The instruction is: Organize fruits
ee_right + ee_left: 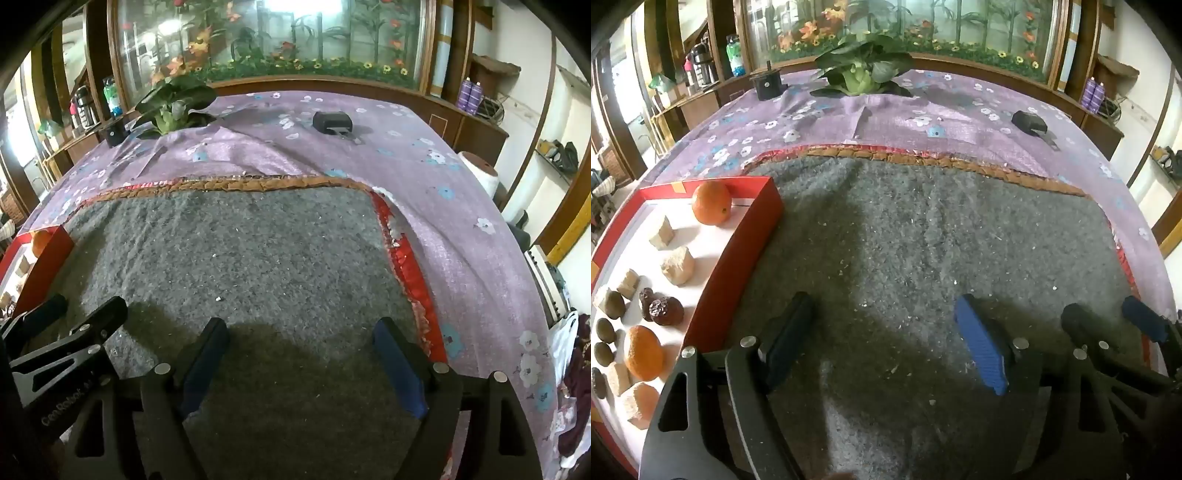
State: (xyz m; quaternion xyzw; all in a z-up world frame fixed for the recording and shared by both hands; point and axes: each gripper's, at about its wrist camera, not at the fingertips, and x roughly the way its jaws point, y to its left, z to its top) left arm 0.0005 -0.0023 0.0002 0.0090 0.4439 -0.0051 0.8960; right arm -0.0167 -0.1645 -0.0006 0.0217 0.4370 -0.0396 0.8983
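A red box (753, 236) with a white floor sits at the left edge of the grey mat (905, 240). Inside it lie an orange (711, 208) at the far end, a second orange (642, 352) nearer, several beige chunks (678, 265), dark wrinkled fruits (666, 311) and small green-brown fruits (614, 304). My left gripper (886, 328) hovers open over bare mat just right of the box, nothing between its fingers. My right gripper (301, 343) is also open and empty over the mat, close beside the left gripper (81, 306). In the right wrist view the red box (48, 254) shows only its corner.
A purple flowered cloth (923, 110) covers the table beyond the mat's orange-red border. A leafy plant (862, 70), a black cylinder (765, 85) and a small black object (1028, 122) stand at the far side. A white roll (480, 170) sits off the table's right edge.
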